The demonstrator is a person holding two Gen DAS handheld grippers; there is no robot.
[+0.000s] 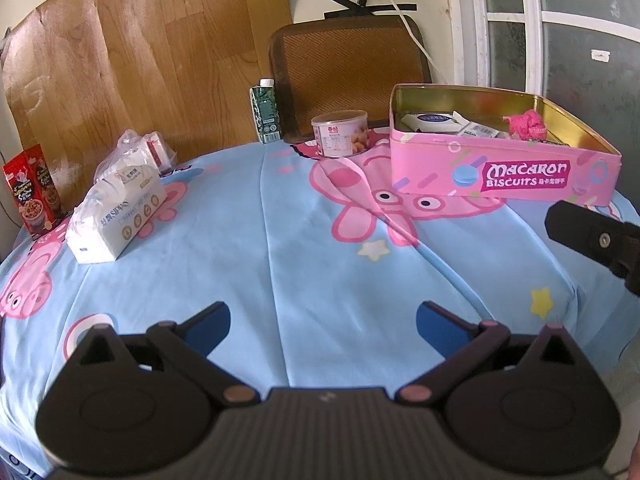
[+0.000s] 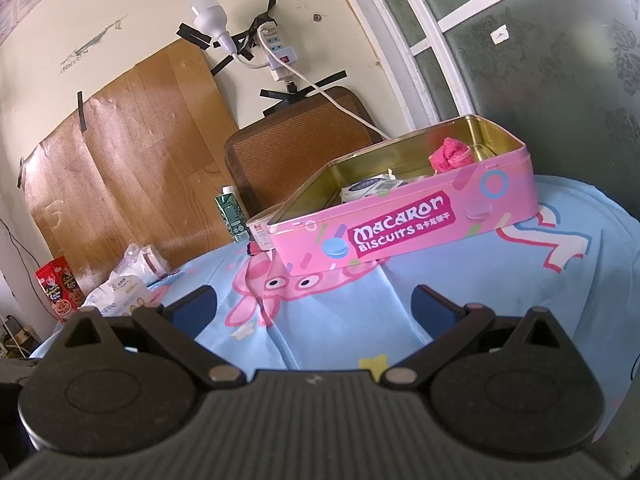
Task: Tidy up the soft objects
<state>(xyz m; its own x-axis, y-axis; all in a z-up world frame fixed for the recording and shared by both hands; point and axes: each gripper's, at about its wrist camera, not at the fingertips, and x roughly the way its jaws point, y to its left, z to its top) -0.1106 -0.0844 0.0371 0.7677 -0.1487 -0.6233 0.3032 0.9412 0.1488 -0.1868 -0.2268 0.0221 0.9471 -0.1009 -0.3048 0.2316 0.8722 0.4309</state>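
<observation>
**Two empty grippers over the cloth, soft things in the pink tin**

Both grippers hang above the blue cartoon-pig tablecloth [image 1: 304, 240] with their jaws spread wide and nothing between the blue pads. The left gripper [image 1: 323, 322] faces a bare stretch of cloth near the front of the table. The right gripper [image 2: 314, 306] points toward the pink biscuit tin [image 1: 500, 172], and part of it also shows as a black piece at the right edge of the left wrist view.

The tin stands open, lid off, on the far right part of the table. A bright pink fuzzy bundle [image 1: 528, 122] lies inside it toward the right end, against the gold inner wall. Beside that, toward the middle and left of the tin, lie white packets [image 1: 434, 120], possibly tissue packs, though the labels are too small to read.

On the left side of the table, well apart from the tin, a white pack of tissues [image 1: 116, 216] lies on the cloth, with a clear plastic bag [image 1: 138, 152] just behind it. Two red snack boxes [image 1: 34, 192] stand at the far left edge. A green carton [image 1: 265, 110] stands at the back, and a small round can [image 1: 340, 133] sits just left of the tin. A brown woven chair back [image 1: 348, 64] rises behind the table.
</observation>
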